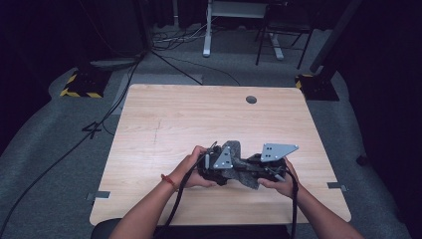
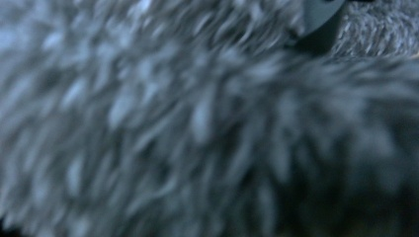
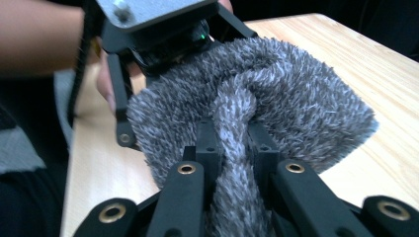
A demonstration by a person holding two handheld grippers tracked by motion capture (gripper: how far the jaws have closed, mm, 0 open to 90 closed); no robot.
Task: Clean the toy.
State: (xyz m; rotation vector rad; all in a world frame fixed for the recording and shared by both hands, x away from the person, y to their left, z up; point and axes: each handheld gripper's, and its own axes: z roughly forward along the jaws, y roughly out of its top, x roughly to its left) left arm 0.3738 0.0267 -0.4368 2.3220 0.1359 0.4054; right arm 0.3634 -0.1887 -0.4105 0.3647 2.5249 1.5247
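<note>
Fuzzy grey sock (image 3: 276, 94) bunched, clamped by right gripper (image 3: 232, 133) and left gripper (image 1: 215, 167).

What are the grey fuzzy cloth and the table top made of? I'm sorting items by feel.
The grey fuzzy cloth looks like a soft, shaggy knit, perhaps chenille or fleece: short pale fibres stand up all over it, and it bunches where the right claw pinches it. The table top looks like matte light wood or laminate with visible grain.
</note>
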